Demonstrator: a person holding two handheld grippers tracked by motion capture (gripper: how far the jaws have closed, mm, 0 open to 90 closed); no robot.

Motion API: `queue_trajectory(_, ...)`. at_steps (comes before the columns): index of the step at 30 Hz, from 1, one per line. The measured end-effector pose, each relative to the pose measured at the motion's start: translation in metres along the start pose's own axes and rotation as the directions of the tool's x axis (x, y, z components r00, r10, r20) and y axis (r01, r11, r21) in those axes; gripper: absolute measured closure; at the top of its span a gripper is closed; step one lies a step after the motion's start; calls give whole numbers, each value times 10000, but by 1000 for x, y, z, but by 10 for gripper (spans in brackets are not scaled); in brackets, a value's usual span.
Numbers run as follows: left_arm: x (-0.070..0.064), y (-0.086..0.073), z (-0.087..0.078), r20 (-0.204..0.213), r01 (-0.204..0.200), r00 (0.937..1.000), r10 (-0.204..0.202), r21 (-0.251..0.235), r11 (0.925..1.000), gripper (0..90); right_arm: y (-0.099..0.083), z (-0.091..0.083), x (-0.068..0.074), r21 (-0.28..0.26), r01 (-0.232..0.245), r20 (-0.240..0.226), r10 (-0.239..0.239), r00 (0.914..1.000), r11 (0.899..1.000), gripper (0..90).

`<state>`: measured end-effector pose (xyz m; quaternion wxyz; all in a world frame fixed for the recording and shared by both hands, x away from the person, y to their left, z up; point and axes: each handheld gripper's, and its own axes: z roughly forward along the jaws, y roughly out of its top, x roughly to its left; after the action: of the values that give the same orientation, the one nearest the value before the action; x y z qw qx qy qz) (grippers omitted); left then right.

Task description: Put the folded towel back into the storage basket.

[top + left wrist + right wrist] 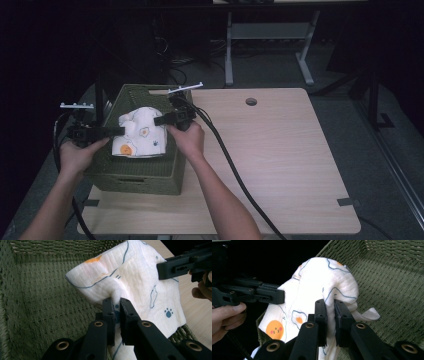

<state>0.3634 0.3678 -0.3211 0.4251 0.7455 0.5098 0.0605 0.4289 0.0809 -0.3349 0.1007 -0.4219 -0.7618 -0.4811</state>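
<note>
White printed cloth (139, 136) held up over the green woven basket (150, 180) at the table's (280, 150) left, left gripper (121, 131) pinching its left fold, right gripper (157, 121) clamped on its right fold.

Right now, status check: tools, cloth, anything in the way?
Left tool shut on cloth. Right tool shut on cloth too. Cloth held up over basket, partly draped on its rim. Nothing in the way.
</note>
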Motion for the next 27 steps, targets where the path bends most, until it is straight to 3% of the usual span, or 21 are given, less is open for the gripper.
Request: queue_trajectory(27,0,-8,18,-515,-375,9978,423,903,9952,838,-17,16,-16,255,-390,364,380,9986,9989,819)
